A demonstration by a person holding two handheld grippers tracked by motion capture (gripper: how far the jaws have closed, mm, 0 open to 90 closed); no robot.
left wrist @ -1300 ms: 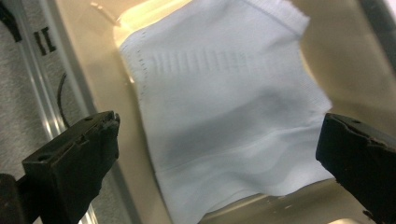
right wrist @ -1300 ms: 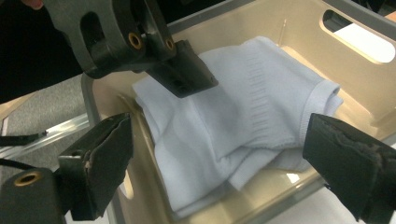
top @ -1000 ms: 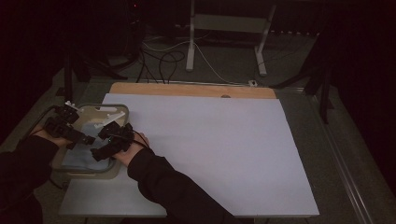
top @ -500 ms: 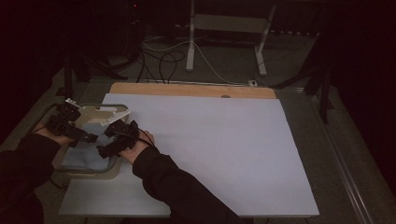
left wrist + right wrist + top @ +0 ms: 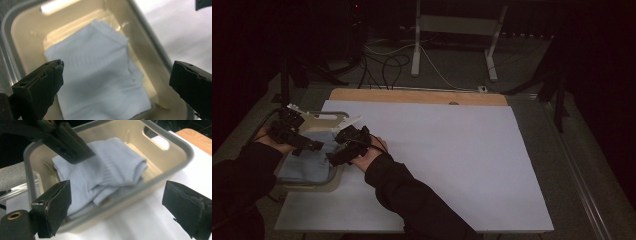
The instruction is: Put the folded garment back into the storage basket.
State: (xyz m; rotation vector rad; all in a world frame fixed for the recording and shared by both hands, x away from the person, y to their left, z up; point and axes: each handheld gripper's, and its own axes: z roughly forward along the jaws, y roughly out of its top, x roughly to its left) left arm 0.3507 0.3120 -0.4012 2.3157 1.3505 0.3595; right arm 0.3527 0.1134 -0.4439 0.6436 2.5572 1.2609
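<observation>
A wide white table stretches across a dim room, a strip of bare wood showing along its far edge and cables and a metal stand on the floor beyond. At the table's near left corner sits a cream plastic bin with a grey rim and a slot handle in one end wall. Folded in the bottom of the bin lies a pale blue knitted cloth, its ribbed hem turned toward the far end; it looks like a sweater or similar garment, though the folds hide its full shape.

A person in dark sleeves leans in from the near side, working both tools at the bin. The left gripper hangs above the cloth with its jaws spread wide on either side of it, touching nothing. The right gripper waits just outside the bin's near wall, jaws likewise spread and empty, aimed across the rim at the cloth.

The step in hand appears to be the reach for the cloth, ahead of lifting it from the bin. The next move likely calls for the left gripper to drop onto a fold and close on it, while the right clears the rim to take a second hold.
</observation>
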